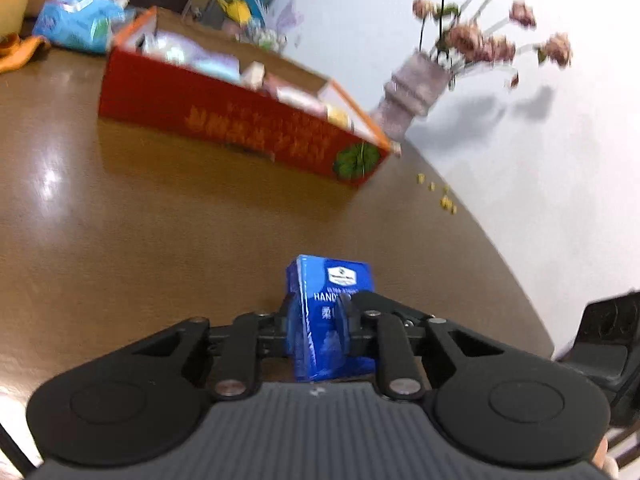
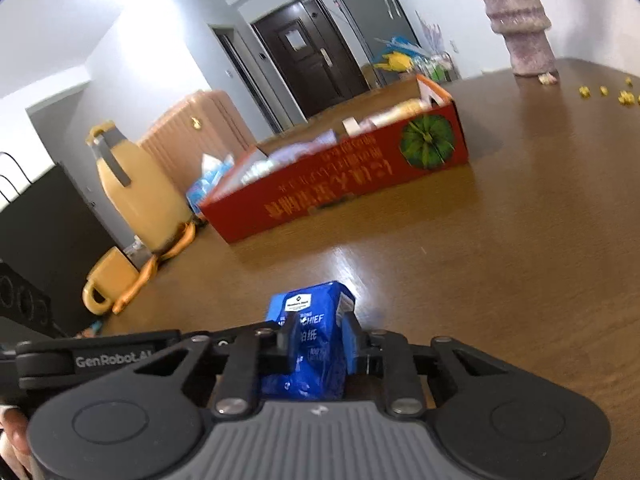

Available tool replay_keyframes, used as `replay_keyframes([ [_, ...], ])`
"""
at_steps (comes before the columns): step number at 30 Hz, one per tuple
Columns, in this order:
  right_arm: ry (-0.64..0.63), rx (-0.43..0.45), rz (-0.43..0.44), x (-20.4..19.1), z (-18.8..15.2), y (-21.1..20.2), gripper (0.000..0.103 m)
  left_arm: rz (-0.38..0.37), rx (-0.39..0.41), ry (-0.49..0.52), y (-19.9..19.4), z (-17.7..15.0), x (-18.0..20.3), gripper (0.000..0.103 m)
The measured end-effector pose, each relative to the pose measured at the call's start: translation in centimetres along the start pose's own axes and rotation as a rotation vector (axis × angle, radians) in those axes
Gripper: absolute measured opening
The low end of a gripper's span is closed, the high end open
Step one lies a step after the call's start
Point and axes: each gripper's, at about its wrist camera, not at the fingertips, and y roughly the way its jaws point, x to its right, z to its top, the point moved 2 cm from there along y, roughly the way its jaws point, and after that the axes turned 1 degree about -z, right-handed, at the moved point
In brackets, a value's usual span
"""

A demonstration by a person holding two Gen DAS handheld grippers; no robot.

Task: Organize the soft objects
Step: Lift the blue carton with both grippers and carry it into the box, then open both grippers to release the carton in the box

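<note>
Glossy wood table (image 1: 160, 220); cardboard box (image 1: 224, 120)

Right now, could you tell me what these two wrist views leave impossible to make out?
- Left wrist view: contents of the red box are motion-blurred; single items unreadable.
- Left wrist view: the blue tissue pack has its lower end behind the left gripper.
- Right wrist view: the vase is cut off by the top edge.
- Right wrist view: the right gripper covers part of its blue pack.

I saw a grey vase (image 2: 516, 24) of pink flowers (image 1: 488, 28) at the far edge of the brown table (image 2: 520, 240), yellow crumbs (image 2: 604, 92) scattered near it. At the table's left edge stood a yellow jug (image 2: 136, 188) and mug (image 2: 106, 282).
</note>
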Motion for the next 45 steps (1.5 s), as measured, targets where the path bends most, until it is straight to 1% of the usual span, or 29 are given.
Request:
replay_keyframes([
  [2,-0.025,0.031,0.019,-0.8,1.5,-0.3,0.02,-0.018,0.055,-0.005,-0.7,2.3,0.4,0.02],
  [4,-0.069,0.076,0.034,-1.8,4.4,-0.1,0.02,-0.032,0.117,0.021,-1.0,5.6,1.1,0.02],
  [6,-0.119,0.111,0.04,-2.8,8.0,0.6,0.02,-0.023,0.163,0.055,-0.8,8.9,1.7,0.02],
  [8,-0.154,0.129,0.048,-3.4,11.6,2.3,0.02,0.005,0.182,0.046,0.2,12.5,1.8,0.02],
  [9,-0.174,0.13,0.044,-3.5,13.5,3.7,0.02,0.017,0.182,0.049,1.0,14.1,1.8,0.02],
  [11,-0.172,0.123,0.049,-3.2,16.8,6.2,0.02,0.05,0.178,0.047,3.0,17.4,1.3,0.02],
  [13,-0.154,0.098,0.045,-2.5,19.8,9.4,0.02,0.061,0.152,0.013,5.6,20.3,0.0,0.02],
  [16,-0.111,0.04,0.035,-0.7,23.0,14.4,0.019,0.093,0.098,-0.027,10.0,23.3,-2.5,0.02],
  [17,-0.091,0.012,0.037,0.0,23.6,16.1,0.019,0.119,0.08,-0.042,11.5,24.0,-3.3,0.02],
  [18,-0.074,-0.019,0.039,0.7,24.1,17.8,0.019,0.14,0.061,-0.049,12.7,24.3,-4.1,0.019],
  [20,-0.029,-0.073,0.023,2.2,24.3,20.8,0.017,0.181,0.017,-0.03,15.2,24.7,-5.0,0.018],
  [22,-0.037,-0.117,-0.025,2.9,24.1,23.1,0.01,0.239,-0.061,-0.007,17.5,24.5,-5.7,0.016],
  [23,-0.073,-0.129,-0.053,2.7,23.8,23.8,0.007,0.256,-0.067,-0.001,18.1,24.2,-5.8,0.015],
  [25,-0.14,-0.146,-0.101,2.2,23.4,24.9,0.007,0.277,-0.051,0.005,18.3,23.9,-6.1,0.014],
  [27,-0.19,-0.198,-0.136,1.3,23.4,25.8,0.006,0.274,-0.046,-0.014,18.0,23.9,-6.5,0.014],
  [28,-0.25,-0.23,-0.161,0.6,23.4,26.4,0.006,0.283,-0.042,-0.015,17.9,24.0,-6.7,0.014],
  [29,-0.285,-0.243,-0.172,0.2,23.2,26.7,0.006,0.287,-0.039,-0.013,17.7,24.0,-6.8,0.014],
  [31,-0.349,-0.256,-0.206,-0.7,23.4,27.3,0.006,0.279,-0.043,-0.008,17.6,24.0,-7.0,0.015],
  [33,-0.363,-0.249,-0.231,-1.1,23.7,27.4,0.007,0.282,-0.051,0.012,17.0,24.1,-6.7,0.015],
  [34,-0.352,-0.244,-0.235,-1.4,23.8,26.9,0.011,0.28,-0.047,0.022,16.3,24.1,-6.4,0.015],
  [37,-0.323,-0.204,-0.219,-1.6,24.9,24.7,0.012,0.284,0.002,0.082,13.4,24.6,-5.0,0.015],
  [40,-0.335,-0.146,-0.223,-2.6,26.0,20.6,0.012,0.322,0.064,0.159,9.5,25.1,-3.3,0.017],
  [42,-0.344,-0.111,-0.233,-3.0,26.8,17.8,0.019,0.357,0.097,0.211,7.0,25.1,-2.2,0.018],
  [45,-0.347,-0.067,-0.254,-2.8,27.6,13.0,0.022,0.417,0.134,0.276,3.0,24.5,-0.8,0.02],
])
